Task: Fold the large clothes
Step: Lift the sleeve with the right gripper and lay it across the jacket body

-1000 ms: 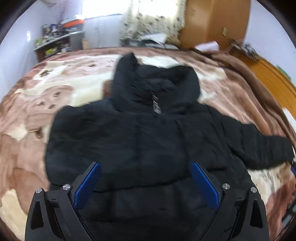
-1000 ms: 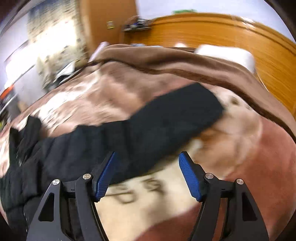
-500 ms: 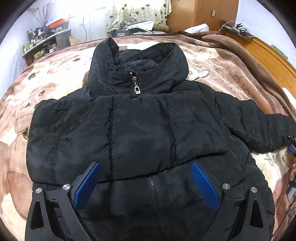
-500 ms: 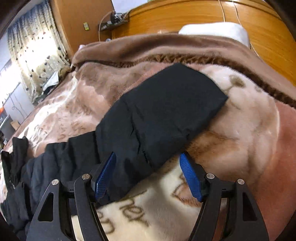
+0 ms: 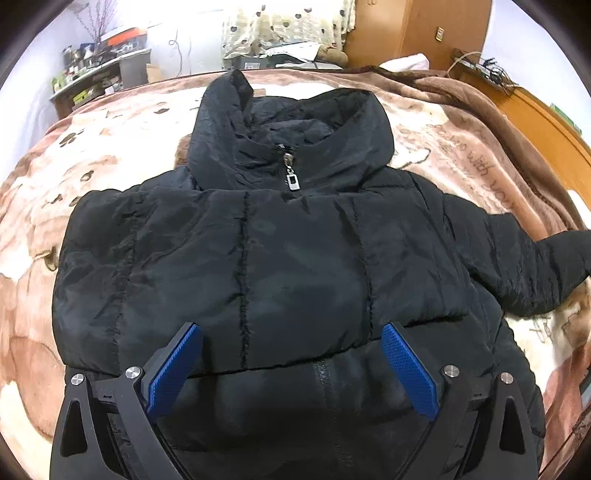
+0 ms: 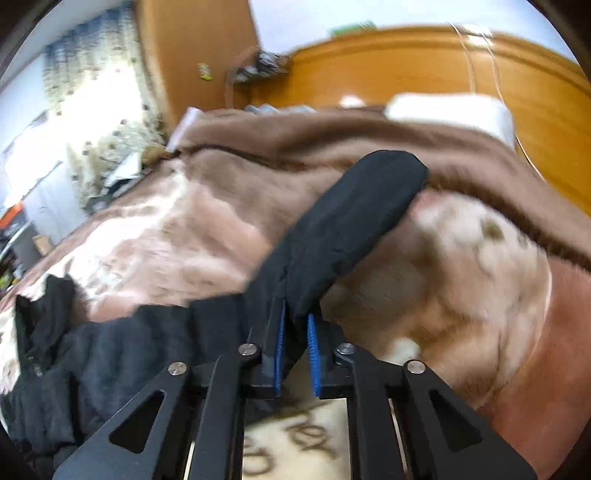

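Note:
A black hooded puffer jacket (image 5: 295,258) lies front up on a brown patterned blanket (image 5: 92,147), its zipper closed and its hood toward the far side. Its left side looks folded over the chest. My left gripper (image 5: 291,365) is open and empty, hovering over the jacket's lower front. My right gripper (image 6: 295,332) is shut on the jacket's sleeve (image 6: 351,221), pinching the fabric midway along it. The sleeve's cuff end lifts up off the blanket. The same sleeve stretches out at the right in the left wrist view (image 5: 535,266).
A wooden headboard (image 6: 443,66) and a white pillow (image 6: 450,110) lie beyond the sleeve. A wooden wardrobe (image 5: 424,29), curtains (image 5: 288,26) and a cluttered shelf (image 5: 96,70) stand past the bed's far edge.
My right gripper has closed on the sleeve and raised it off the blanket. My left gripper has stayed open and moved closer over the jacket's front.

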{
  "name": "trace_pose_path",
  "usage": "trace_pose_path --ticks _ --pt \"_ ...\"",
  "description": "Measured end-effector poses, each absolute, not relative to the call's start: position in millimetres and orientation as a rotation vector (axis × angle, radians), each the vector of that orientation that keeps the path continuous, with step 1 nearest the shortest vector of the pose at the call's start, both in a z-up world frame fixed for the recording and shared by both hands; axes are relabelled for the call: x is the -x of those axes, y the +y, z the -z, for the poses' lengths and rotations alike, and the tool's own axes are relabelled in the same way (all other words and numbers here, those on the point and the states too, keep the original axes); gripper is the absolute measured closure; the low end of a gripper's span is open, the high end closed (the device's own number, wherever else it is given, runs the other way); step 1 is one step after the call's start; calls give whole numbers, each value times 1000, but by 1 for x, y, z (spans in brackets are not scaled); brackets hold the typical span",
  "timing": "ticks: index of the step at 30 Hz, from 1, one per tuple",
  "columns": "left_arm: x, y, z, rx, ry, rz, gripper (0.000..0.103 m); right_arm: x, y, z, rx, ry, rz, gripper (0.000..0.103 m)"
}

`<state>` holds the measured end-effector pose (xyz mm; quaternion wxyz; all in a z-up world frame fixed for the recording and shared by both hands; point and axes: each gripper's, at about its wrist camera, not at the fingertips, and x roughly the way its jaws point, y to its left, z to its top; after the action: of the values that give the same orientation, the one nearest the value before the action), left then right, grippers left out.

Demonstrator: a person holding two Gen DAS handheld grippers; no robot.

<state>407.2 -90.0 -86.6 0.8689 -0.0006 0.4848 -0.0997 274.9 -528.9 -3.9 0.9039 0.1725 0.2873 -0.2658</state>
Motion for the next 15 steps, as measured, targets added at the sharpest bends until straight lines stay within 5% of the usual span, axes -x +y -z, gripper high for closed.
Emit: trace_pose_path --ticks 15 --pt "-404 -47 60 89 962 201 4 -309 -370 -61 -159 488 122 95"
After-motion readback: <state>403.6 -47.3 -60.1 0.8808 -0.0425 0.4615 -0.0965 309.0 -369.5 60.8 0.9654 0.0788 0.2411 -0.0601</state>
